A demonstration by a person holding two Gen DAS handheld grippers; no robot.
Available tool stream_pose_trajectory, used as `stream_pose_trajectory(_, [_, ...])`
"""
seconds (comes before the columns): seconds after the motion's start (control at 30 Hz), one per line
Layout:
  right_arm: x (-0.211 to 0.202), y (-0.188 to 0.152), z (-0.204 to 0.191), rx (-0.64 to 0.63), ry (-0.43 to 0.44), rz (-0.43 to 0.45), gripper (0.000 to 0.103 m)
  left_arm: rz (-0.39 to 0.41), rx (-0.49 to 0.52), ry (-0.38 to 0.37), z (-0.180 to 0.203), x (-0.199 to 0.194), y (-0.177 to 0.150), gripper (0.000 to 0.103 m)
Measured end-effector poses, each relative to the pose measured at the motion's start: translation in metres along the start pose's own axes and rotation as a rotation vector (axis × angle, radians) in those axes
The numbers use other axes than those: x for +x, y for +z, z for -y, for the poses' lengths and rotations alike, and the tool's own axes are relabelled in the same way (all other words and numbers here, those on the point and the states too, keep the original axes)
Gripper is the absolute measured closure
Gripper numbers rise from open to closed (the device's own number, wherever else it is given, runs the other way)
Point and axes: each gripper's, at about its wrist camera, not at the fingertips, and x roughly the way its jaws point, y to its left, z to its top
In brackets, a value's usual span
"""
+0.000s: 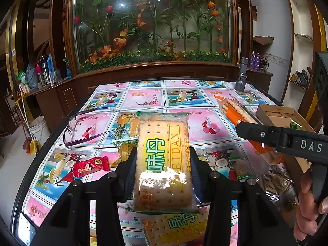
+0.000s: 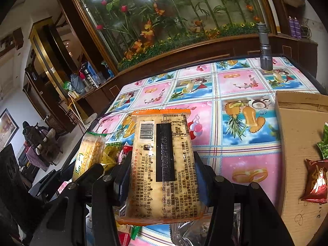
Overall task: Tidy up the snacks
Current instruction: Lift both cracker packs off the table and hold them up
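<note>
My left gripper [image 1: 163, 156] is shut on a green-edged cracker packet [image 1: 162, 164], held above the flowered tablecloth [image 1: 143, 98] with its printed front facing up. A second green-edged packet [image 1: 176, 227] lies on the table just below it. My right gripper [image 2: 163, 160] is shut on an orange-edged cracker packet [image 2: 164, 164], barcode side up. In the left wrist view that orange-edged packet [image 1: 235, 110] shows at the right beyond one of the right gripper's black fingers [image 1: 266, 135]. In the right wrist view the green-edged packet [image 2: 90, 151] is at the left.
An open cardboard box [image 2: 297, 143] at the table's right holds a red candy [image 2: 315, 180] and a green packet [image 2: 324, 143]. Another red candy [image 1: 90, 166] and eyeglasses [image 1: 86, 127] lie at the left. A grey flashlight [image 1: 242, 75] stands at the far edge. Several wrapped snacks [image 1: 272, 180] lie near the box.
</note>
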Motion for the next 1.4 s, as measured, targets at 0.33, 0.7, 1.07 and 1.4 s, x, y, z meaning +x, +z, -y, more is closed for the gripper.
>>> stream_pose_trajectory(0.33, [-0.001,0.0,-0.001,-0.003,-0.006,0.003,0.045,0.016,0.01,0.013,0.001,-0.003,0.0,0.058])
stream_pose_trajectory(0.7, [0.0,0.0,-0.001,-0.001,-0.007,0.005,0.045,0.046,0.025,0.035,0.003,-0.008,0.0,0.058])
stream_pose_trajectory(1.07, [-0.005,0.002,0.001,0.015,-0.003,0.024,0.045,0.076,0.035,0.048,0.004,-0.013,0.001,0.058])
stream_pose_trajectory(1.4, [-0.012,0.006,0.008,0.037,-0.005,0.044,0.045,0.107,0.05,0.06,0.008,-0.016,-0.001,0.058])
